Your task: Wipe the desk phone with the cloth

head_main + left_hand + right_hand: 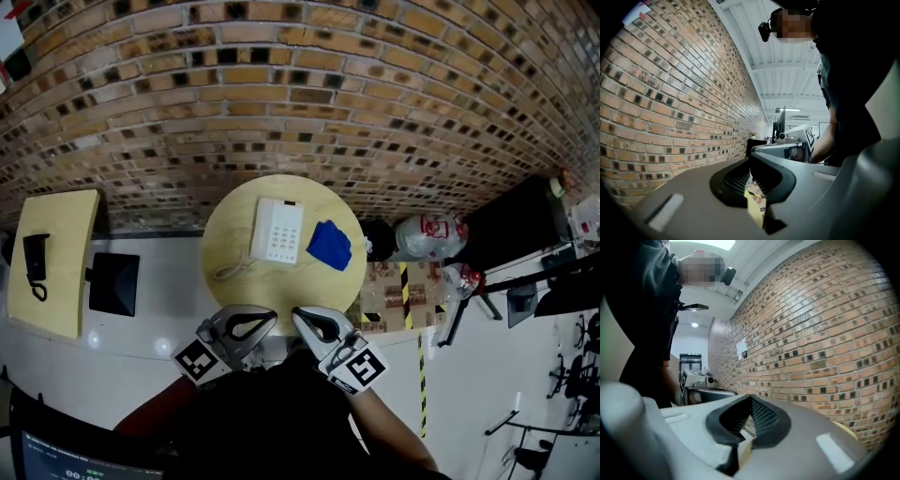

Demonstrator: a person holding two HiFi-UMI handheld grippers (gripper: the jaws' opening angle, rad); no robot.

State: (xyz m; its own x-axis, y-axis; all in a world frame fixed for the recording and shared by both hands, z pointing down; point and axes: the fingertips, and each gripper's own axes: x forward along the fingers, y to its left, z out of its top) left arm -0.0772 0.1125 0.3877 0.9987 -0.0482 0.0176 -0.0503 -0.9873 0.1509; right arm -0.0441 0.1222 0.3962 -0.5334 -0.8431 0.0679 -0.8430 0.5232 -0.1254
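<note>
A white desk phone [278, 231] lies on the round wooden table [230, 225], its coiled cord [230, 272] trailing toward the near left edge. A crumpled blue cloth [330, 246] lies just to the right of the phone. My left gripper [273, 315] and right gripper [294, 313] hover side by side at the table's near edge, well short of both things. The jaws of each meet at the tips with nothing between them. The left gripper view [751, 161] and the right gripper view [751, 399] show only the brick wall past the jaws.
A brick wall [309, 112] runs behind the table. At left stands a second wooden table [66, 234] with a black handset [36, 265], and beside it a black panel [114, 283]. Plastic bags [427, 234] and dark stands [516, 234] crowd the right.
</note>
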